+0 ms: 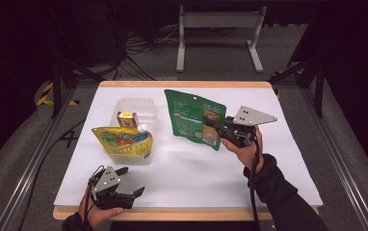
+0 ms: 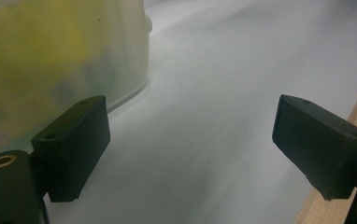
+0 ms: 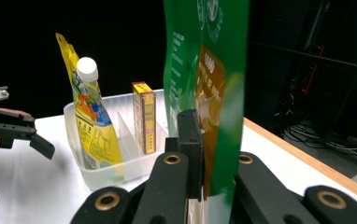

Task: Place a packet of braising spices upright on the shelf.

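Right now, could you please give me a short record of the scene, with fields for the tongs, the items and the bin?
left tongs: open, nothing between them, low over the table's near edge
right tongs: shut on the green pouch, holding it up
bin: clear plastic with a divider, on the white table
yellow pouch: spouted, white cap, standing in the bin's near compartment
small box: upright in the far compartment
next move, likely: green pouch goes to the bin
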`<state>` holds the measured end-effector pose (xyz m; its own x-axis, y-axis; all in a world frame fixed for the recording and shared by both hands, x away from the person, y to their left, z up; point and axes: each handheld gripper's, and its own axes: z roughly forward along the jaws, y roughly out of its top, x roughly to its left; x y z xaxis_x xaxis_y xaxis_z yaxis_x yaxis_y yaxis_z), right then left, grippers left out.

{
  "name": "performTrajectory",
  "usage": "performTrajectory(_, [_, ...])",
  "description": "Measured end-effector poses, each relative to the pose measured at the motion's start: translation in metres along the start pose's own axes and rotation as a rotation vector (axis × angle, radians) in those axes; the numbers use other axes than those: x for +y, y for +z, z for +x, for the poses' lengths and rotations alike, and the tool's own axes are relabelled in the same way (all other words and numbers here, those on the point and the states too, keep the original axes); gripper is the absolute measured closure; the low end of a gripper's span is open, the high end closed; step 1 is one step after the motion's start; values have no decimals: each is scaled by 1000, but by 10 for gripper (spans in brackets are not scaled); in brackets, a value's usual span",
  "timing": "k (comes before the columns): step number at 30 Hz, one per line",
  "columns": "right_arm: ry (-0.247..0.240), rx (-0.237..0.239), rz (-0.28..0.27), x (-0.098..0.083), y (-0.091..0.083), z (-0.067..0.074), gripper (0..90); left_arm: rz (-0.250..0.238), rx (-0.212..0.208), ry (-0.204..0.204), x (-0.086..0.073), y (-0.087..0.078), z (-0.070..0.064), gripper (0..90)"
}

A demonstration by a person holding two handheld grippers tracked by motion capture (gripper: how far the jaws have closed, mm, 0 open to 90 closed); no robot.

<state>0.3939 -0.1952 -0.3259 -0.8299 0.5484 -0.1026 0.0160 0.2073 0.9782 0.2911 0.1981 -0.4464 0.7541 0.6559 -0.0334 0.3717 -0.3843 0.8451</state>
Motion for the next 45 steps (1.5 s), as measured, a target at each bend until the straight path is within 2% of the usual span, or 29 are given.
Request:
performTrajectory(7, [10, 11, -13, 5, 14, -3, 889, -23, 9, -32, -4, -6, 0, 114])
performTrajectory(13, [10, 25, -27, 12, 29, -4, 889, -11, 19, -19, -6, -7, -2, 113])
performTrajectory(16, [17, 27, -45, 14, 36, -6, 889, -14, 24, -30, -7, -8, -2, 111])
performTrajectory(21, [26, 27, -56, 19, 51, -9, 889, -14, 22, -26, -7, -9, -3, 111])
performTrajectory(45, [84, 28, -74, 26, 124, -12, 890, -31, 12, -18, -7, -9, -4, 107])
